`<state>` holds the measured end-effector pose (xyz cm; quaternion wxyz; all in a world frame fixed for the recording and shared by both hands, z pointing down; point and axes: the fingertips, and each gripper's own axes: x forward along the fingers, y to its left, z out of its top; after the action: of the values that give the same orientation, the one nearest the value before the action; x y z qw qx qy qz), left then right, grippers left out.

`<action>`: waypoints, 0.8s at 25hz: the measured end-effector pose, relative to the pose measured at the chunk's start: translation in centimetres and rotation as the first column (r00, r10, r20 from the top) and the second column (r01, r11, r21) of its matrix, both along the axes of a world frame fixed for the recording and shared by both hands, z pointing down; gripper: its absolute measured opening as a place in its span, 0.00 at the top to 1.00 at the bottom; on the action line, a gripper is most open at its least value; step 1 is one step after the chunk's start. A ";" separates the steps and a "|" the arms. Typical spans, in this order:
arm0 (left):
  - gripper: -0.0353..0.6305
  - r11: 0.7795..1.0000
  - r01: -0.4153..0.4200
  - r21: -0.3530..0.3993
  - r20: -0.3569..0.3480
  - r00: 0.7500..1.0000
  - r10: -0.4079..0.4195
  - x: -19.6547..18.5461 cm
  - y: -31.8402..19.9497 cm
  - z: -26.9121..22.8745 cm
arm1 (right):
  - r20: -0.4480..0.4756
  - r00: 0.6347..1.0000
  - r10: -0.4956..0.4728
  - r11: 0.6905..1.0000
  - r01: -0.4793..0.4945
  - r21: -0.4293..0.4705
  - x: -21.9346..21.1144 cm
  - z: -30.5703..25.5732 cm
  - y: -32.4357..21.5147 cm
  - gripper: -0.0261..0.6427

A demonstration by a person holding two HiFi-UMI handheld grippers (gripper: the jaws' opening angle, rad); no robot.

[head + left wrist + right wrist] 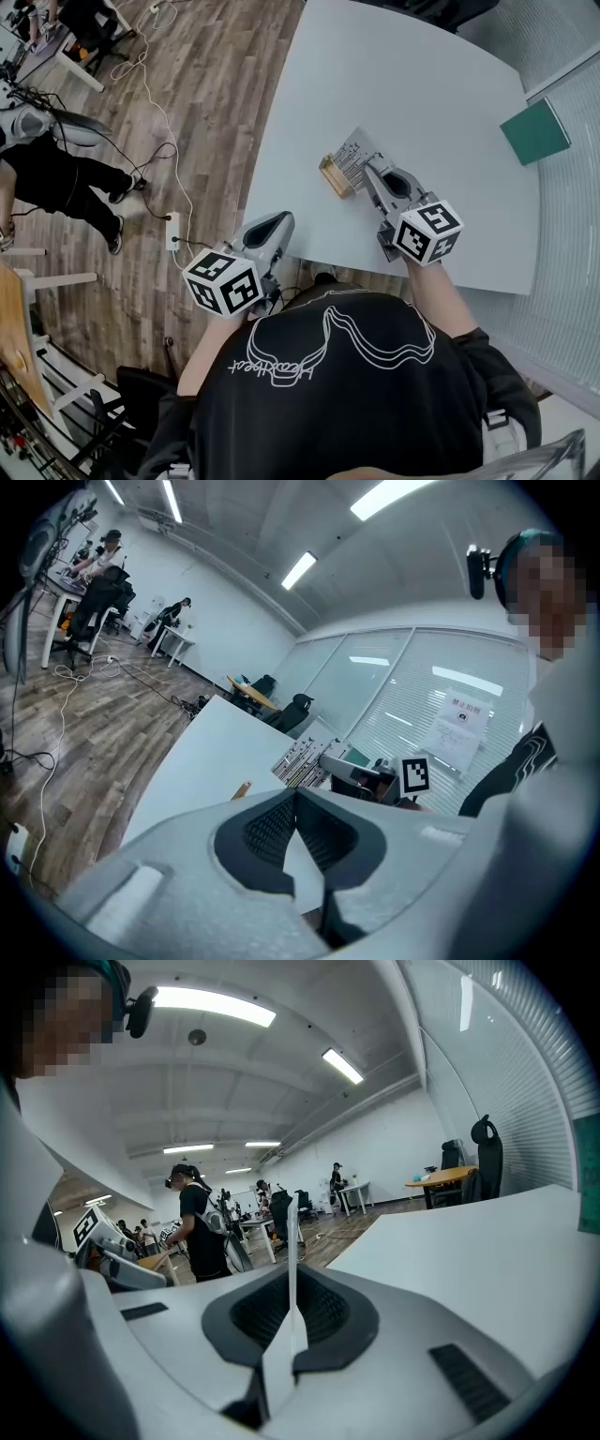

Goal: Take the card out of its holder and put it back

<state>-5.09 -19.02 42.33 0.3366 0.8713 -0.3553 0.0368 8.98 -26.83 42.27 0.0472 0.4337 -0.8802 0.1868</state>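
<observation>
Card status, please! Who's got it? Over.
Right gripper shut on card, by wooden holder. Left gripper shut, empty. Nothing in the way.

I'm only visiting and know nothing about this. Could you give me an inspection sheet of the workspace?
Surface: white table.
Job's things: wooden card holder; card right at it, can't tell whether it sits in the slot.
Clutter: green book at the table's right edge.
Grippers: right gripper shut on the card; left gripper shut, empty, off the table.
Cables: white cable to a power strip on the wood floor.
Surroundings: person in black at left.
</observation>
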 end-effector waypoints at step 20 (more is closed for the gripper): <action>0.93 0.998 0.038 -0.048 -0.001 0.999 -0.038 -1.5 -3.6 1.8 | -0.127 0.992 0.011 0.999 -0.016 -0.041 -0.5 5.4 -4.2 0.93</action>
<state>-6.57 -22.58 44.13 0.3583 0.8562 -0.3703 0.0381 8.48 -31.07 47.67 0.1108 0.4495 -0.8684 0.1775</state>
